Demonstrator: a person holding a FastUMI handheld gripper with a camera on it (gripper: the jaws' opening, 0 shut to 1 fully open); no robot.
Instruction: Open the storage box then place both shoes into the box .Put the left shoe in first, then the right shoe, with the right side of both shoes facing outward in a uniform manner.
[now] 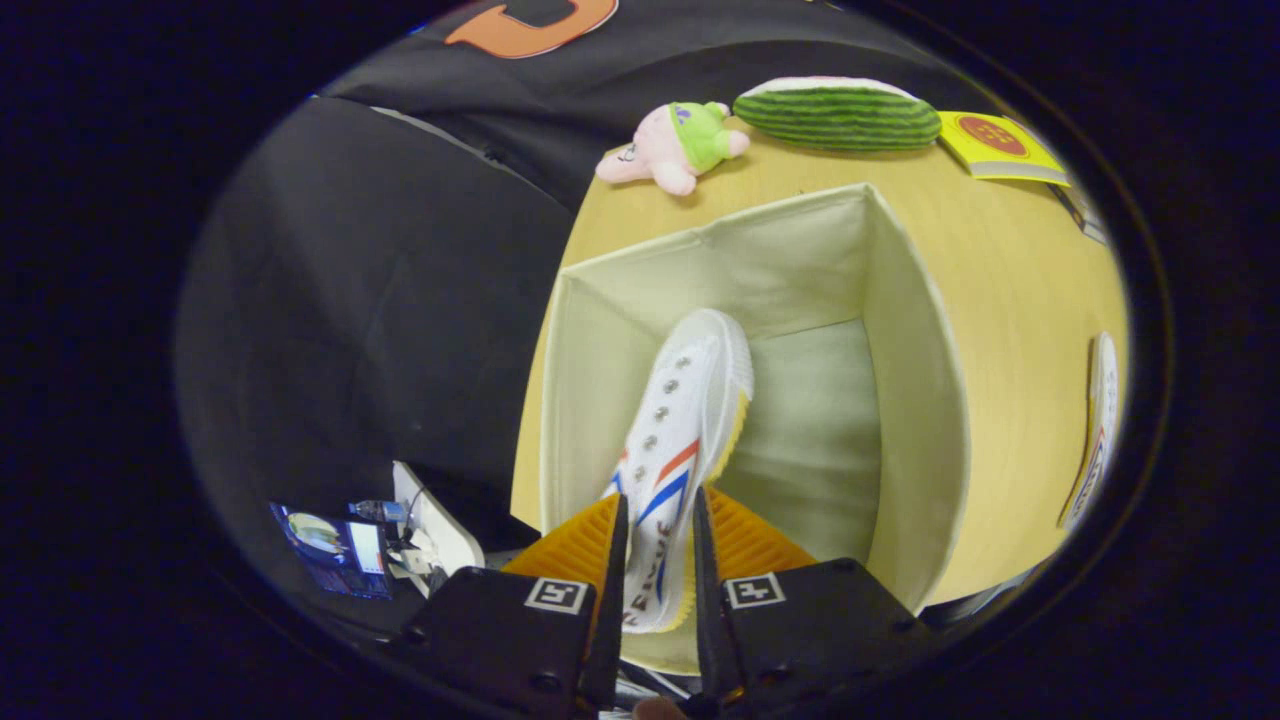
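Grip: our gripper (655, 545), fingers clenched on the white canvas shoe with red and blue stripes (678, 440), holds it toe-down inside the open cream fabric storage box (915, 400).
Advice: we judge it should go lower before letting go.
Second shoe: the other white shoe (1095, 430) lies beside the box.
Bench: pale wood bench (1010, 300) carries a pink and green plush toy (672, 145), a watermelon-striped cushion (838, 115) and a yellow booklet (1000, 145).

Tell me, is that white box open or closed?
Open: the storage box shows its bare inside walls, and the white shoe held between the gripper fingers hangs over it.
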